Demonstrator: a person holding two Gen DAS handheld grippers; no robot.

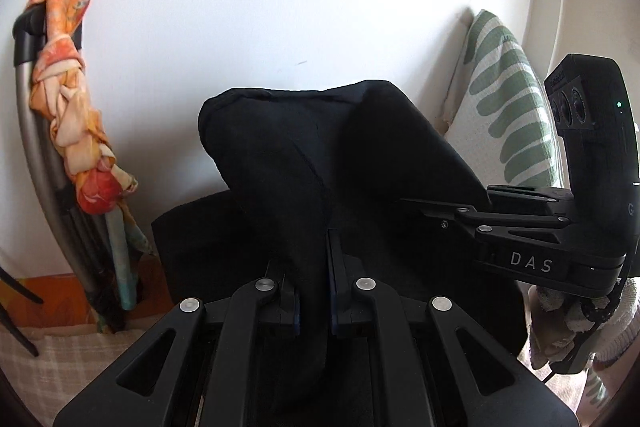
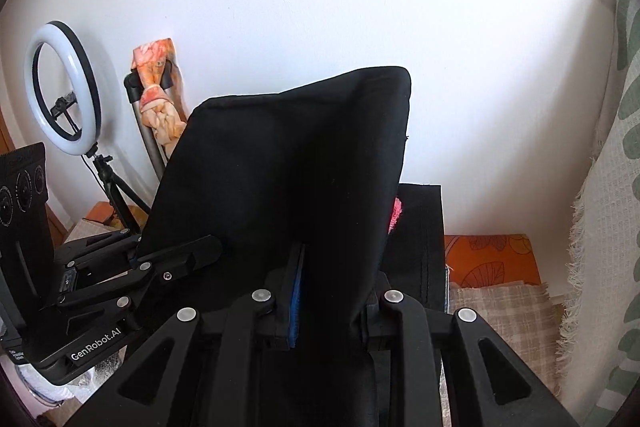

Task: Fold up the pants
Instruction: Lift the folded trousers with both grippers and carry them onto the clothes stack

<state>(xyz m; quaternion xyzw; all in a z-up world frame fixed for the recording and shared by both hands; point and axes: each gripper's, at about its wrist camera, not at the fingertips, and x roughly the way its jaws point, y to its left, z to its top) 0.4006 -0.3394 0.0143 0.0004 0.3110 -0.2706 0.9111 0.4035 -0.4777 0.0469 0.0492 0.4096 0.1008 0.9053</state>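
Note:
The black pants (image 1: 320,155) are lifted in a fold in front of a white wall, with more black cloth lying flat below (image 1: 192,239). My left gripper (image 1: 314,291) is shut on a fold of the pants. My right gripper (image 2: 332,291) is shut on the pants too, with cloth draped over its right finger; it shows from the side in the left wrist view (image 1: 444,215), pinching the pants' right edge. The left gripper shows in the right wrist view (image 2: 192,259) at the pants' left edge. The lifted fold (image 2: 296,155) hides what lies behind it.
An orange floral cloth (image 1: 76,115) is knotted on a grey folded frame (image 1: 36,147) against the wall at left. A ring light on a tripod (image 2: 62,83) stands far left. A green-leaf patterned cushion (image 1: 508,107) leans at right. A beige checked cover (image 2: 508,311) and an orange patterned cloth (image 2: 488,259) lie underneath.

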